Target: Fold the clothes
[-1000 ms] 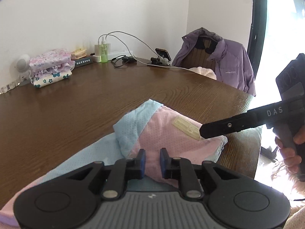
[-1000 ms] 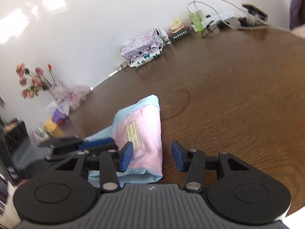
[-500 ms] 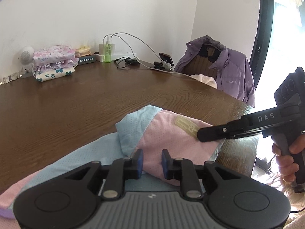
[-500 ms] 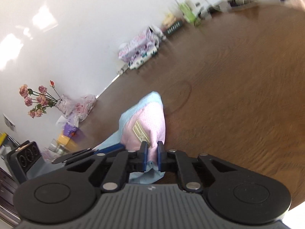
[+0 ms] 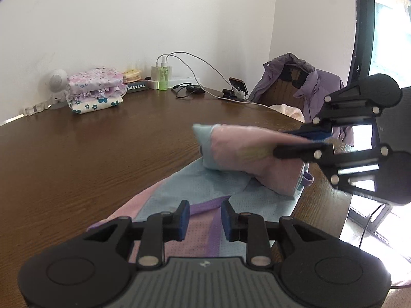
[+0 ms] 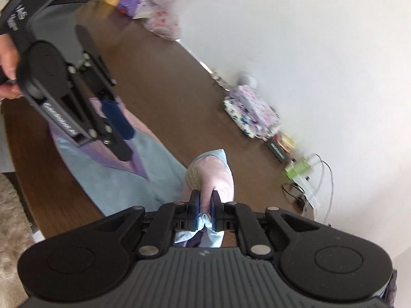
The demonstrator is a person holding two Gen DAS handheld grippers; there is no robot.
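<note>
Pink-and-blue mesh garment (image 5: 195,195) half folded on a wooden table (image 5: 77,159).

Left wrist view: dotted fabric with purple bands runs lengthwise away from the left gripper (image 5: 205,220), whose blue pads stand spread above it, holding nothing; ahead, the right gripper (image 5: 295,145) holds a bunched fold lifted clear of the flat part.
Right wrist view: only here the right gripper's (image 6: 204,204) pads show pressed tight on that fold; a hand (image 6: 7,59) grips the left tool.

Right hand-held gripper (image 6: 204,202) pinching garment (image 6: 123,179) (blurred).
</note>
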